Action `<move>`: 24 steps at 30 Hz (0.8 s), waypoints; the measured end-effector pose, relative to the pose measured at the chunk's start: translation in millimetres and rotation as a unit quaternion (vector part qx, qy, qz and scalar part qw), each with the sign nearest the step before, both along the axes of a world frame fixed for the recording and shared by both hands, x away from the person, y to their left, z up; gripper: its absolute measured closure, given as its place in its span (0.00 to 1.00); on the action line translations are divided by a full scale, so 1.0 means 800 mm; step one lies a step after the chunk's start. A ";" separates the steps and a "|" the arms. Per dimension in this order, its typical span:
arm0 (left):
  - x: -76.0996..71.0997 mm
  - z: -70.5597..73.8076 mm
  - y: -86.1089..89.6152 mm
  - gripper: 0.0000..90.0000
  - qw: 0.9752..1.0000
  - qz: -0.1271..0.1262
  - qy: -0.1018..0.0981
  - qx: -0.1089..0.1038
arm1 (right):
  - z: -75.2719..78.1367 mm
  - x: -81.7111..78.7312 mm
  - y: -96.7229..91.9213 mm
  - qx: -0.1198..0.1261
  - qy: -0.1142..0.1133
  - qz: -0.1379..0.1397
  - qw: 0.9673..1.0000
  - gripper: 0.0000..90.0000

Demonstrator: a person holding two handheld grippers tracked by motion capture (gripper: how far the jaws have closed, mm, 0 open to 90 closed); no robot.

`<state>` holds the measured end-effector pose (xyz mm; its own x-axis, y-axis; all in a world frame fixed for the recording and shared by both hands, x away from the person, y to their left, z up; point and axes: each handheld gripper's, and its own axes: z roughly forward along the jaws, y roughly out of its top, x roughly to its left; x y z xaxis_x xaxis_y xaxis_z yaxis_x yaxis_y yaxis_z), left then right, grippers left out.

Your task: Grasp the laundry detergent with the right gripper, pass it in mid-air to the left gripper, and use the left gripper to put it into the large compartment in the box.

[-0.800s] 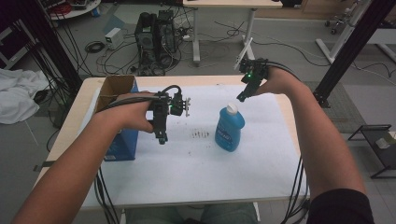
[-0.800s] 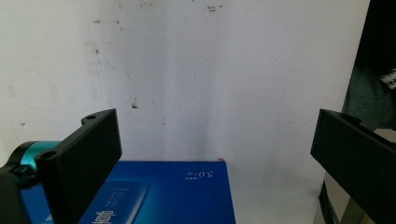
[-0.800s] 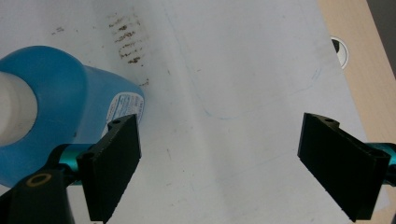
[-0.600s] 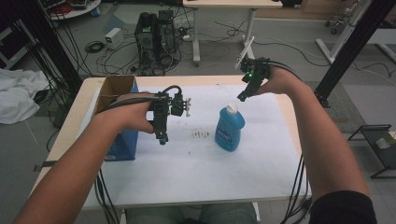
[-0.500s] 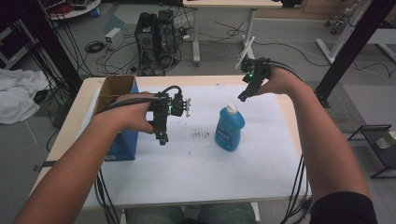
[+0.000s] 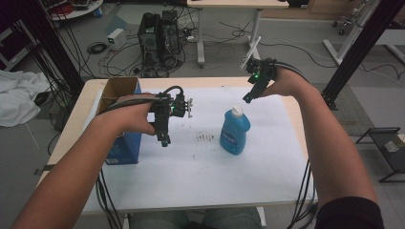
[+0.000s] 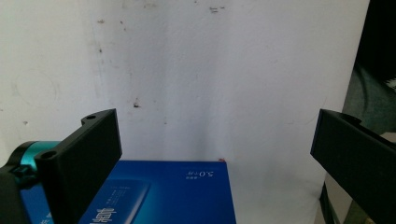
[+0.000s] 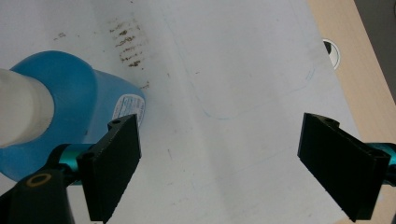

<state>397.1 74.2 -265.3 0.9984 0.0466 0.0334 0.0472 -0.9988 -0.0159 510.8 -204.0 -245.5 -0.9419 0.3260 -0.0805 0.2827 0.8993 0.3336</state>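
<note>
A lab or engineering workroom, not a home. Upper centre of the high view: a black computer tower [image 6: 160, 36] stands on the bare grey floor [image 6: 296, 57] amid loose tangled cables [image 6: 119, 50], with a small white box [image 6: 116, 37] just to its left. Black metal frame struts [image 6: 55, 52] rise at upper left and upper right, like a camera or test rig. Top centre: the white legs of a second work table [image 6: 229, 5]. Far left edge: a heap of white cloth [image 6: 19, 98] on the floor. The near table [image 6: 286, 102], light wood at its rim, carries a white sheet [image 6: 200, 162] with dark smudges. Cables hang off its front edge at lower left and lower right.
</note>
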 end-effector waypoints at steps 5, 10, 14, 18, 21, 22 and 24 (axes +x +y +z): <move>0.013 0.002 0.002 0.02 1.000 0.000 0.003 0.002 | -0.003 0.003 0.000 -0.001 0.003 -0.001 1.000 0.14; 0.025 0.008 0.006 0.02 1.000 0.011 0.001 -0.010 | -0.007 0.005 0.001 -0.007 0.006 -0.003 1.000 0.14; 0.025 0.005 0.007 0.02 1.000 0.006 0.002 -0.005 | -0.006 0.005 0.000 -0.003 0.004 -0.003 1.000 0.14; 0.025 0.004 0.008 0.02 1.000 0.010 -0.001 -0.002 | -0.004 0.005 -0.004 0.010 0.002 -0.009 1.000 0.14; 0.023 0.005 0.007 0.02 1.000 0.007 -0.002 -0.007 | -0.004 0.004 -0.011 0.027 -0.005 -0.011 1.000 0.14; 0.023 0.006 0.007 0.02 1.000 0.005 -0.003 -0.007 | -0.005 0.003 -0.013 0.035 -0.006 -0.013 0.999 0.14; 0.022 0.006 0.006 0.02 1.000 0.004 -0.003 -0.005 | -0.006 0.001 -0.019 0.049 -0.007 -0.019 0.999 0.14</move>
